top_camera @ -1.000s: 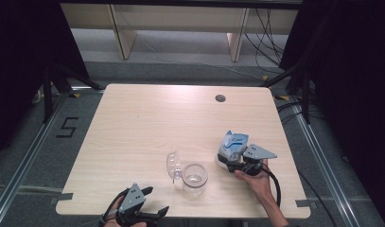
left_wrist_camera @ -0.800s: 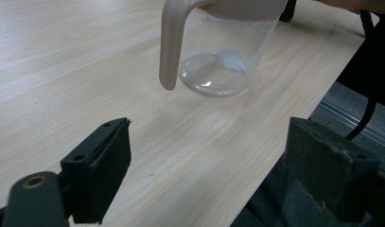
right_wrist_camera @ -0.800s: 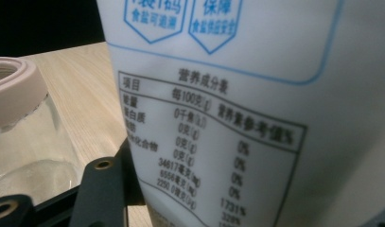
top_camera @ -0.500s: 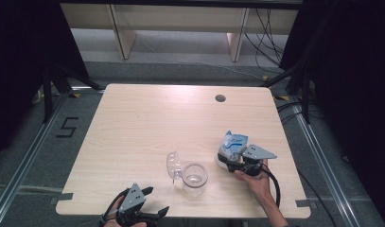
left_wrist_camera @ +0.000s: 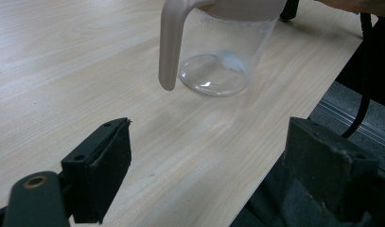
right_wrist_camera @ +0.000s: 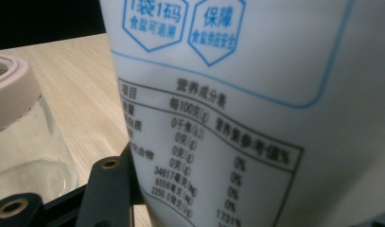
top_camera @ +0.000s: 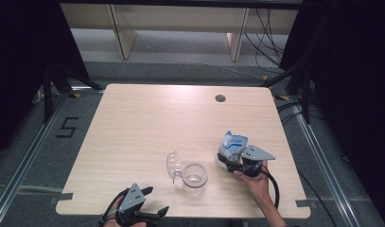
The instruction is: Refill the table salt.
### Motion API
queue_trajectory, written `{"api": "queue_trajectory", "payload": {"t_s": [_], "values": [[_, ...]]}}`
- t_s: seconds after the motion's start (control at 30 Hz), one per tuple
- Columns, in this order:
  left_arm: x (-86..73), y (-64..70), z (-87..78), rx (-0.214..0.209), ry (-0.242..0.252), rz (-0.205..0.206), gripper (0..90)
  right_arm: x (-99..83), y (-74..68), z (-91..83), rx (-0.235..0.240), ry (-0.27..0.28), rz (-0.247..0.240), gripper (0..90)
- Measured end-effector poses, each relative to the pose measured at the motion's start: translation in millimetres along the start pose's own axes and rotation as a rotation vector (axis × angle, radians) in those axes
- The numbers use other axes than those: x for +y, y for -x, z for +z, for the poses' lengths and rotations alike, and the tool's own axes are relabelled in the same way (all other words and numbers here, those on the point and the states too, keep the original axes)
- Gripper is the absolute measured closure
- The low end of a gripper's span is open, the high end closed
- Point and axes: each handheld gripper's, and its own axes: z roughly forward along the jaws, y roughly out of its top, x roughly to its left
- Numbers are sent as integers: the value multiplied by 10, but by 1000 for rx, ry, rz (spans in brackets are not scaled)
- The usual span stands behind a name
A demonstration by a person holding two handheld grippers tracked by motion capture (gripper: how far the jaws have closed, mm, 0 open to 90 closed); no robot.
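Salt bag (top_camera: pixel 233 143) is standing clamped in the right gripper (top_camera: pixel 228 158) beside the open-lidded glass jar (top_camera: pixel 194 178), pouring not yet begun, while the left gripper (top_camera: pixel 154 211) is idling agape at the table (top_camera: pixel 133 123) edge.

On the surface (top_camera: pixel 133 132) the jar (top_camera: pixel 195 178) stands near the six o'clock edge, its open lid (top_camera: pixel 173 165) touching it at ten o'clock. The bag (top_camera: pixel 232 145) stands at the jar's two o'clock, between my right gripper's (top_camera: pixel 230 161) jaws. My left gripper (top_camera: pixel 150 208) sits at the jar's seven o'clock, over the surface's edge. A hole (top_camera: pixel 220 98) lies at twelve o'clock, well apart.
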Motion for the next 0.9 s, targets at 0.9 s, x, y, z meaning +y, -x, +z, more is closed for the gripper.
{"api": "queue_trajectory", "payload": {"t_s": [0.9], "values": [[-6, 6, 10, -5, 1, 1, 155, -34, 10, 61, 35, -2, 35, 417]]}}
